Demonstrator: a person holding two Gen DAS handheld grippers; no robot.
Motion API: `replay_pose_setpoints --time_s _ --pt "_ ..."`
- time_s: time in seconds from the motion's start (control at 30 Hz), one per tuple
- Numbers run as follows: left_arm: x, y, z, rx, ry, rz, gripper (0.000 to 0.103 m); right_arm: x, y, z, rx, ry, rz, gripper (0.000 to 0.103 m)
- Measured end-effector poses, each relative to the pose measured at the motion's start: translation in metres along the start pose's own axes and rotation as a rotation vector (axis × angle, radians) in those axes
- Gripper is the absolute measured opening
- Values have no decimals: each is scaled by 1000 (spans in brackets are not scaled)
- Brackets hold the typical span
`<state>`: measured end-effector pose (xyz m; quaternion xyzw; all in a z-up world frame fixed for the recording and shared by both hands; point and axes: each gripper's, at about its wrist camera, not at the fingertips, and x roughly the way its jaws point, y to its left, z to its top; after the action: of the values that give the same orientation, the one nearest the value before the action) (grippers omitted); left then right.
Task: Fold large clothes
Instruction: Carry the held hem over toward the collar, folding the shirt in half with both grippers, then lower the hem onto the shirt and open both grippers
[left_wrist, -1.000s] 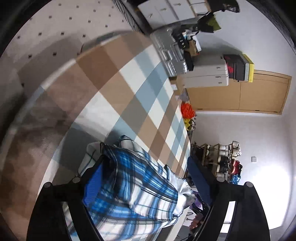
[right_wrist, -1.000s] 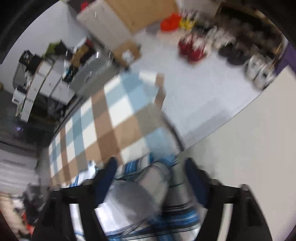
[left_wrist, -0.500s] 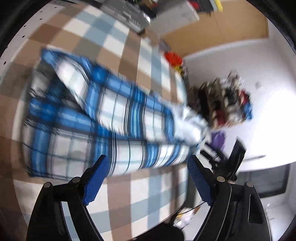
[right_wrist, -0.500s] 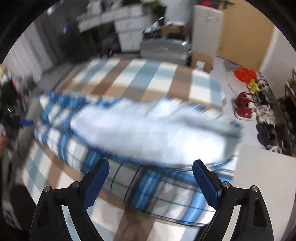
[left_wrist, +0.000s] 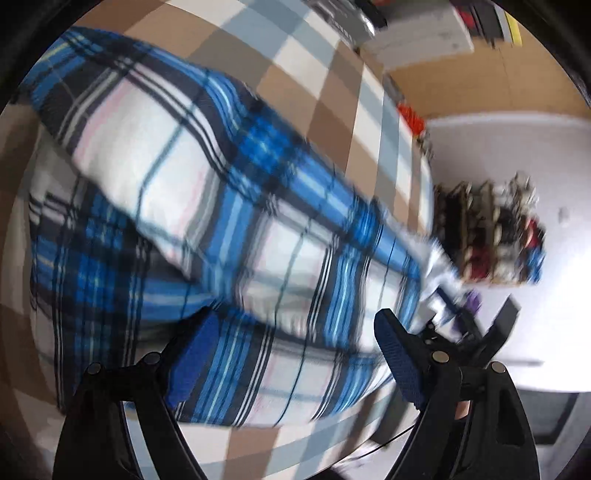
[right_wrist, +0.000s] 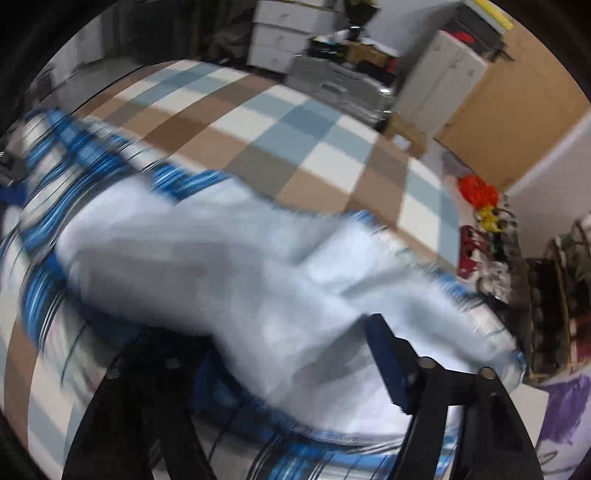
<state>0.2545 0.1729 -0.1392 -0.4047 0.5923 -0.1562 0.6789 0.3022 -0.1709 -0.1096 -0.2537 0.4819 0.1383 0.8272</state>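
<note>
A checked brown, blue and white surface (right_wrist: 266, 122); beyond it a shoe rack (left_wrist: 491, 236), white drawers (right_wrist: 284, 37) and wooden doors (right_wrist: 517, 103).

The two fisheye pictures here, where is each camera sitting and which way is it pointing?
Left wrist view: sits on the left gripper, looking forward and down along its blue-padded fingers at the blue plaid garment on the checked cover; jaws apart, over the cloth.
Right wrist view: sits on the right gripper, looking steeply down at the garment's pale inner side; jaws closing, cloth between them, contact blurred.
Both share the garment, the checked cover, the wooden door and the shoe rack.
</note>
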Motion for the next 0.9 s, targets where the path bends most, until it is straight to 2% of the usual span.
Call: replay_pose_setpoints --time_s 0.1,0.17,0.27,0.33,0.37,0.43,0.47,0.5,0.53,0.67,0.73,0.83,0.9 --pt "-11 10 6 -29 -93 -46 83 5 -9 22 47 -38 -63 50" --pt "-14 14 4 -28 -136 -60 83 4 -18 42 91 -80 -123 45" --pt "-16 13 -1 -16 -153 -61 83 -1 -35 67 170 -144 -208 45" --pt "-21 16 -2 -15 -174 -72 83 -8 -53 77 258 -210 -266 50" --pt "-26 17 -1 -13 -193 -75 83 -11 -62 78 305 -233 -269 57" --pt "-32 18 -1 0 -221 -74 83 -19 -78 72 397 -271 -261 59" --pt "-33 18 -1 6 -223 -70 83 -22 -83 68 428 -285 -237 63" --pt "-34 19 -4 20 -227 -64 83 -27 -87 61 455 -296 -179 73" --pt "-36 18 -7 43 -229 -55 83 -30 -89 55 465 -291 -129 77" --pt "-32 -1 -26 146 -217 -15 83 -47 -76 13 443 -267 70 79" --pt "-36 -8 -47 230 -196 8 83 -57 -66 -20 431 -246 161 79" --pt "-39 -14 -76 333 -194 46 83 -70 -49 -62 396 -237 217 80" --pt "-40 -10 -95 390 -185 110 83 -82 -33 -92 337 -257 188 85"
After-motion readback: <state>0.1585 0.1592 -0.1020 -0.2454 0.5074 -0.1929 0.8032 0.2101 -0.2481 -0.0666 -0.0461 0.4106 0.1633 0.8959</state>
